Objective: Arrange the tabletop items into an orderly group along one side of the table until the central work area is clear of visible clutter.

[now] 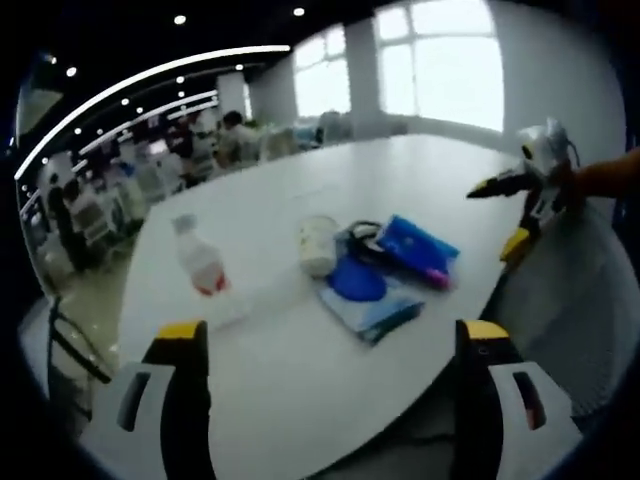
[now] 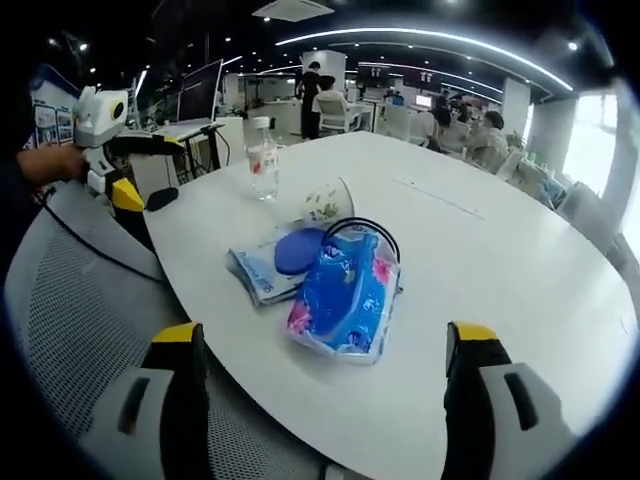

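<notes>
A small cluster of items lay near one curved edge of the white worktop [image 2: 500, 260]. In the right gripper view the blue floral pouch [image 2: 345, 290] sat closest to the camera, its dark cord looped over the top, and it overlapped a flat blue-and-white packet [image 2: 252, 272] on which a round blue lid [image 2: 297, 251] rested. Just behind them a pale paper cup [image 2: 328, 202] lay tipped on its side, and farther back a clear plastic bottle [image 2: 262, 160] with a red label stood upright, apart from the rest.

The left gripper view showed the same group from the opposite side: bottle [image 1: 199, 259] on the left, cup [image 1: 318, 245] beside the lid [image 1: 357, 280], packet [image 1: 372, 308] and pouch [image 1: 420, 250].

The right claw [image 2: 325, 355] was spread wide, nothing between its yellow-tipped jaws, hovering short of the worktop edge over a grey mesh chair back [image 2: 70, 300]. The left claw [image 1: 330, 355] was likewise spread and empty (each claw also appeared at the edge of the other's view, held by a hand). Beyond the worktop stretched an open office with desks, monitors and seated people.
</notes>
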{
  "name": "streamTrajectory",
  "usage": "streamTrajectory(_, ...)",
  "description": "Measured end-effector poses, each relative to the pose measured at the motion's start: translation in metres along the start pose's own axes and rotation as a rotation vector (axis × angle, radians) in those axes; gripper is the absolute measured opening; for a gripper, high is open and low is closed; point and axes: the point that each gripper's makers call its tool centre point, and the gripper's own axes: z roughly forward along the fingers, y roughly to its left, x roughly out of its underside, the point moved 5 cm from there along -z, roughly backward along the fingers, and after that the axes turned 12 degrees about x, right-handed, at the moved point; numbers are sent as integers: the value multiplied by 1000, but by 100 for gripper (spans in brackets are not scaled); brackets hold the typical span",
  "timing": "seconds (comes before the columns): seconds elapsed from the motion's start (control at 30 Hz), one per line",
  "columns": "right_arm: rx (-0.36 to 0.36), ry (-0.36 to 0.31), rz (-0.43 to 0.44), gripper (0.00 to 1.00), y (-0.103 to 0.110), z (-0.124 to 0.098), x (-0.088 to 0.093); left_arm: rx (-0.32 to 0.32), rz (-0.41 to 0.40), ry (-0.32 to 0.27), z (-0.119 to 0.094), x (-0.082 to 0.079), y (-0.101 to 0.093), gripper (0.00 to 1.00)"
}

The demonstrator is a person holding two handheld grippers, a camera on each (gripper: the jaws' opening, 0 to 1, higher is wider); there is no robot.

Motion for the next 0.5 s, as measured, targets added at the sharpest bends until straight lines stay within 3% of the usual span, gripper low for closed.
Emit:
streamTrajectory(0.13,2,3,7,100,-1,1,0,30,-24,-57,0,-2,-10,100)
streamTrajectory(0.23,-5,8,-1,100,1,1,1,54,50,-22,7,1,-13,100)
streamTrajectory(0.5,12,2,-56,100,2,-1,0,75,89,-20,8,0,-19,100)
